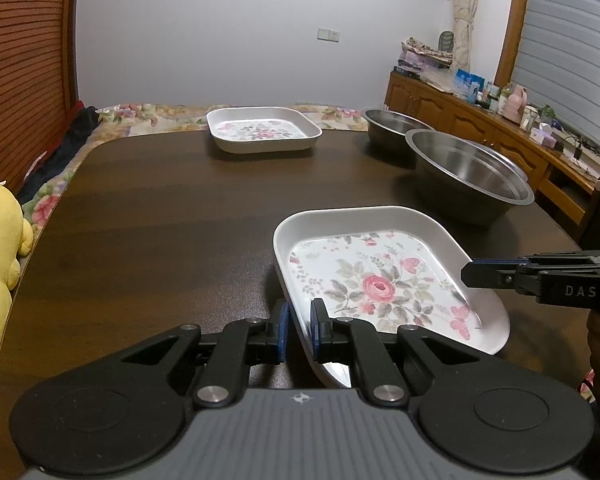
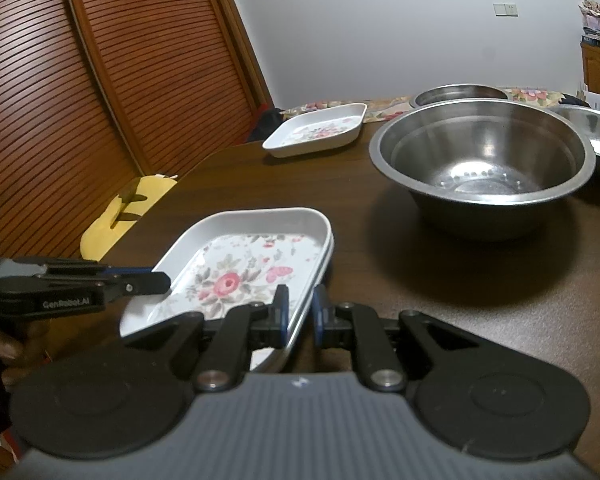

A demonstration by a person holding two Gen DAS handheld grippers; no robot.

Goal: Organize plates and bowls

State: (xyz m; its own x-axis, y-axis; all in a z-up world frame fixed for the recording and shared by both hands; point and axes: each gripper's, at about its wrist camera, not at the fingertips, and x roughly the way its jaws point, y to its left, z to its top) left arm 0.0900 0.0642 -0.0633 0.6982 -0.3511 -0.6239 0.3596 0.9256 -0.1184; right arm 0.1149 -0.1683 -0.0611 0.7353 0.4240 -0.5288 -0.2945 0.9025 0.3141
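A square white plate with a pink rose print (image 1: 380,280) sits near the front of the dark wooden table (image 1: 160,220). My left gripper (image 1: 301,320) is shut on its near-left rim. My right gripper (image 2: 300,308) is shut on the same plate's (image 2: 236,276) opposite rim and reaches in from the right in the left wrist view. The plate's edge looks doubled at one corner; I cannot tell whether another plate lies under it. A second floral plate (image 1: 264,128) rests at the far side. A large steel bowl (image 2: 484,160) stands just right of the held plate.
Two smaller steel bowls (image 2: 460,92) (image 2: 596,132) stand behind and to the right of the large one. A yellow plush toy (image 1: 0,240) sits off the table's left edge. A cluttered wooden sideboard (image 1: 480,120) runs along the right wall. A flowered cloth lies beyond the far edge.
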